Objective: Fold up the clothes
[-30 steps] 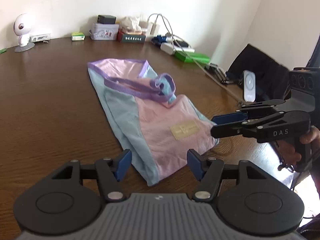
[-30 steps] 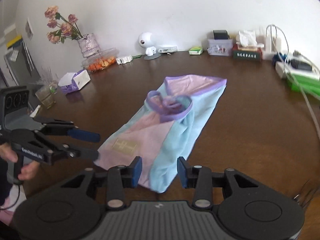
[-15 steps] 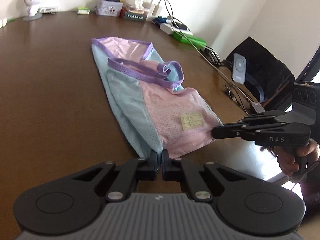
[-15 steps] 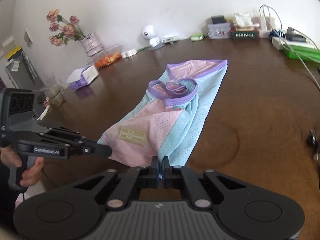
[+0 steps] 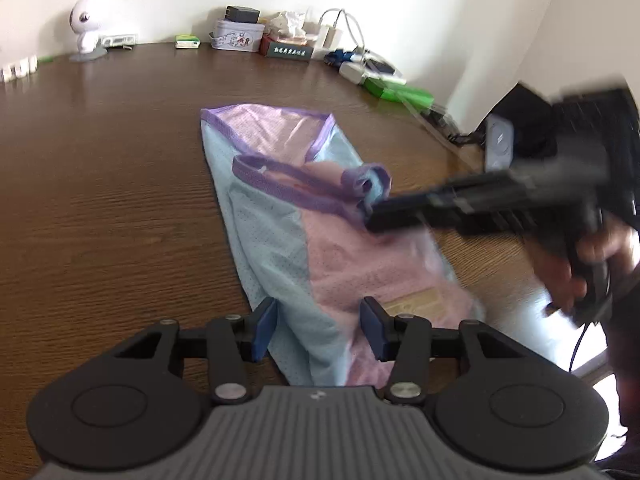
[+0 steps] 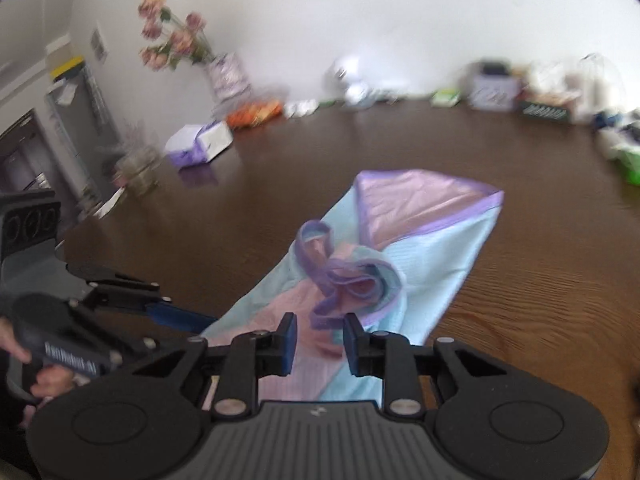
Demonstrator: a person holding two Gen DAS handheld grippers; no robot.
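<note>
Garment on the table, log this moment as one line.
garment: lengthwise-folded, flat on table | left gripper: opening, hem between jaws | right gripper: opening over garment

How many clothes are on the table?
1: a pink-and-blue garment with purple trim, lying partly folded mid-table before both grippers. Nothing else looks like clothing; the blurred far edge could hide some.

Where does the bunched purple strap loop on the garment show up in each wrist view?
Left wrist view: purple strap loop sits right of centre, at the tip of the blurred right claw.
Right wrist view: the loop lies centre, just above this claw's pads.
Shared landmark: white round camera figure by the far wall.
</note>
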